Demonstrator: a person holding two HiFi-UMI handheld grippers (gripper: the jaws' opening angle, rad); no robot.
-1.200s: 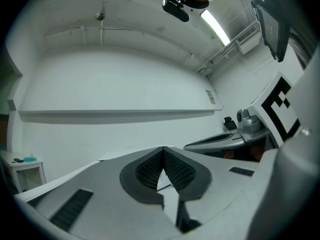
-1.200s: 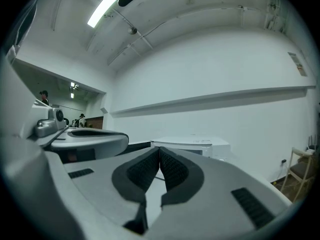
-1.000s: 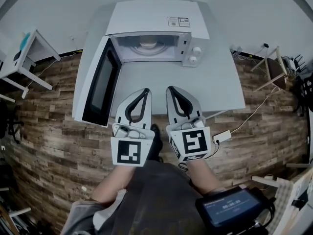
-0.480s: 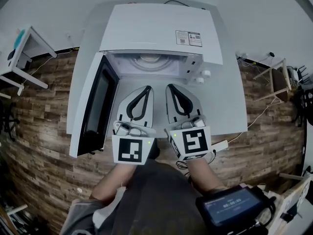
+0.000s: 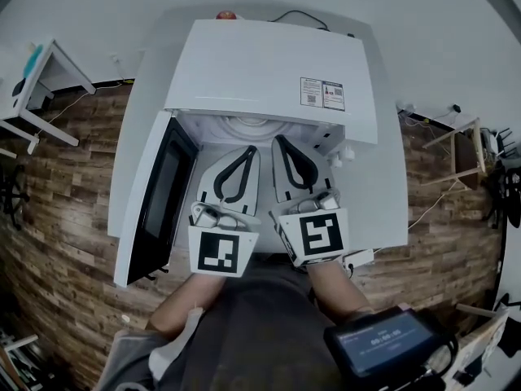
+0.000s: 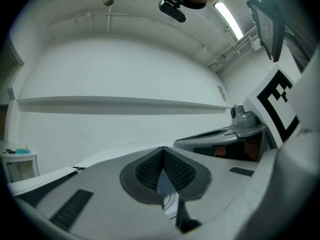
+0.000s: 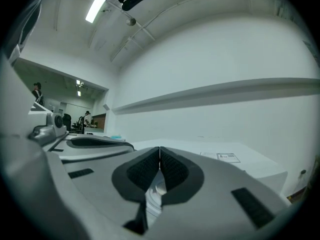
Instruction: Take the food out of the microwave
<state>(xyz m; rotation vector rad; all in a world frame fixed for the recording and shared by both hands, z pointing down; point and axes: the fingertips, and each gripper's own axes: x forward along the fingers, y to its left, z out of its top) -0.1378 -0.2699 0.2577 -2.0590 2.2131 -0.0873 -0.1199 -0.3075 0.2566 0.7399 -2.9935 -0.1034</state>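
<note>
Boxy white microwave (image 5: 260, 72) — left claw (image 5: 250, 149), right claw (image 5: 278, 139), ribbed pads (image 6: 147, 171) together

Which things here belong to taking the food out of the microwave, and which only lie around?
For the job: microwave, open door, white dish inside, left tongs and right tongs, both shut.

Only lying about: small white table, floor cable, red object behind the microwave.

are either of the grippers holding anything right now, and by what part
Nothing is held. The left gripper and the right gripper both have jaws closed together with nothing between them, pointing at the open microwave.
</note>
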